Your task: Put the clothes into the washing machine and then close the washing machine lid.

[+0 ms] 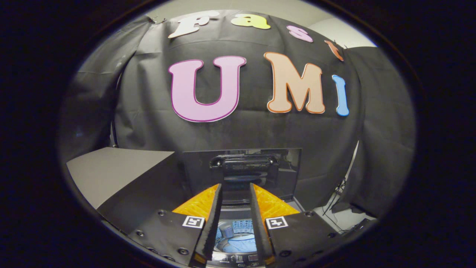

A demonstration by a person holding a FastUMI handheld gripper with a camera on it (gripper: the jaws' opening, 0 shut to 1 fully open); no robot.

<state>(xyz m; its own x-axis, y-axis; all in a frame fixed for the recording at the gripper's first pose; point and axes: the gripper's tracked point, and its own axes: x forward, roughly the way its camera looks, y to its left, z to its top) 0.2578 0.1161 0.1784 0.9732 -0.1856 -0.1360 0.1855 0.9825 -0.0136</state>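
Gripper (236, 193) poised above washing machine (238, 257), its 2 fingers parted, holding nothing. Blue clothes (240, 243) lie inside drum, seen in gap between fingers. Lid (286, 167) stands raised upright just beyond fingertips. Grey table (111, 171) sits beside machine.

Glossy dark lid (241, 167) reflecting ahead of fingers, blue cloth (240, 245) lying soft between them, matt grey tabletop (111, 171) sitting beside
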